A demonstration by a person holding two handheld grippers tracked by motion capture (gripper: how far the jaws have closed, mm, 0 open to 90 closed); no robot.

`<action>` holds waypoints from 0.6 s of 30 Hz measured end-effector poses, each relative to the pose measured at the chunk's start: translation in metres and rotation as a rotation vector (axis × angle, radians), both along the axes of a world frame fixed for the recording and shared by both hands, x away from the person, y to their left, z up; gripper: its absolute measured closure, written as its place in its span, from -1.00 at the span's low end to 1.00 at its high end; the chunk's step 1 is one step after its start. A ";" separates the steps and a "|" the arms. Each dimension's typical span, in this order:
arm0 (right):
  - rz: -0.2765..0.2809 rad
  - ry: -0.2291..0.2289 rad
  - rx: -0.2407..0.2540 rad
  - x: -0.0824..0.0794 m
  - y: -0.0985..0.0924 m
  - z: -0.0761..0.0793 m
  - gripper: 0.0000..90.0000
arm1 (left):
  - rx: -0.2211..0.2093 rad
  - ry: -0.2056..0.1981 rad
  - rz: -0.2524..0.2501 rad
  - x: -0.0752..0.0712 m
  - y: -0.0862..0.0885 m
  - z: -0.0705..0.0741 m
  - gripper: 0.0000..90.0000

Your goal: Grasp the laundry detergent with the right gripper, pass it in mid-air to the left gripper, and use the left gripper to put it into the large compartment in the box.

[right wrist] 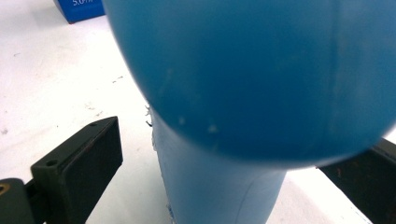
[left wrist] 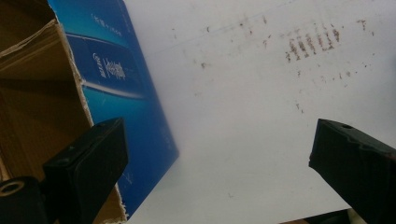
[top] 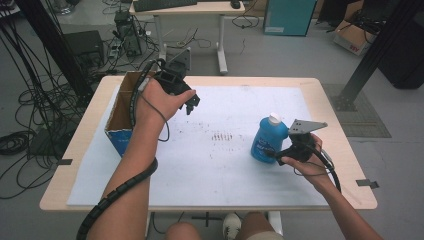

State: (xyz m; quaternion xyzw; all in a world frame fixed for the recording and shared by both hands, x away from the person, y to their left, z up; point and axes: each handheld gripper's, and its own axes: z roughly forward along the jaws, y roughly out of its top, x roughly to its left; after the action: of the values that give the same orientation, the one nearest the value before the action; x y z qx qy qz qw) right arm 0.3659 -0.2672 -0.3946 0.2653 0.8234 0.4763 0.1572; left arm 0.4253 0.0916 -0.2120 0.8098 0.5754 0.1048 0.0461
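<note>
The right gripper (top: 278,154) is reaching at the lower body of a blue plastic bottle with a white cap (top: 268,139), which is standing upright on the white sheet covering the wooden table (top: 336,125), toward its right side. In the right gripper view its black jaws are standing wide apart on either side of the bottle (right wrist: 261,93), with a clear gap showing at the left jaw, so nothing is clamped yet. To grip well, I judge the jaws should be closing squarely across the narrower part of the body, low enough that the bottle is not tipping, and evenly so the smooth plastic is not squirting out sideways. The left gripper (top: 190,102) is hanging above the sheet just beside an open brown cardboard box with a blue printed outer face (top: 122,107) at the table's left edge; its jaws are spread and holding nothing (left wrist: 217,158). If the box is the destination, the left gripper should be staying out of the box mouth.
</note>
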 end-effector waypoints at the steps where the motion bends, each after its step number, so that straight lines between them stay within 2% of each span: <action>1: 0.000 0.000 0.003 0.000 0.000 0.000 -0.97 | 0.000 -0.001 0.001 0.000 0.000 0.000 -0.89; 18: 0.000 0.012 0.016 0.001 0.000 -0.004 -0.95 | 0.002 0.001 0.000 0.000 0.000 0.000 -0.89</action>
State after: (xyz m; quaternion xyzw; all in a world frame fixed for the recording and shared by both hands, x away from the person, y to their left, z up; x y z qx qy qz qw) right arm 0.3668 -0.2675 -0.3988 0.2696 0.8205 0.4812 0.1500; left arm 0.4249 0.0920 -0.2124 0.8099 0.5753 0.1049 0.0453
